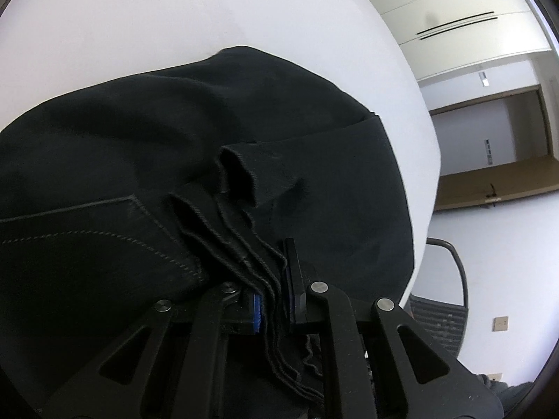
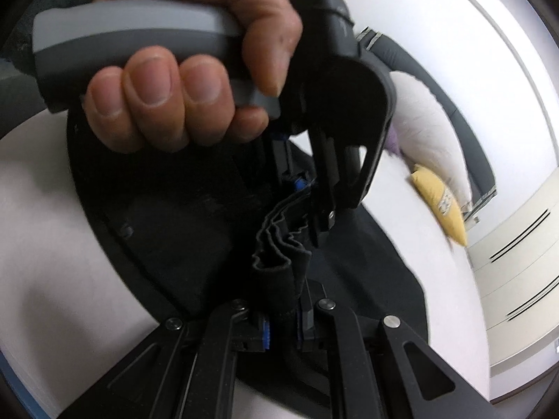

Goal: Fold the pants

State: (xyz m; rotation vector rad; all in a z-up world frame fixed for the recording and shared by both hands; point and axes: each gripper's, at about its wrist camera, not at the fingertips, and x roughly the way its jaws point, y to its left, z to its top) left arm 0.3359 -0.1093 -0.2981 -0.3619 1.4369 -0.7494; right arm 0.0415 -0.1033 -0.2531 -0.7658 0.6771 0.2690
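Observation:
Black pants (image 1: 174, 146) lie bunched on a white bed (image 1: 139, 17). My left gripper (image 1: 274, 300) is shut on several stacked hem edges of the pants, which run back between its blue pads. In the right wrist view a person's hand (image 2: 181, 70) grips the grey handle of the left gripper (image 2: 304, 206), which pinches the layered cloth from above. Just below it, my right gripper (image 2: 283, 317) is shut on a folded bundle of the same pants (image 2: 195, 230). The two grippers hold the cloth close together.
The bed's edge curves down the right side (image 1: 419, 139), with a dark chair (image 1: 450, 300) beyond it. White wardrobes (image 1: 454, 17) and a doorway (image 1: 489, 139) stand behind. A yellow pillow (image 2: 440, 202) and a white pillow (image 2: 429, 122) lie at the bed's far end.

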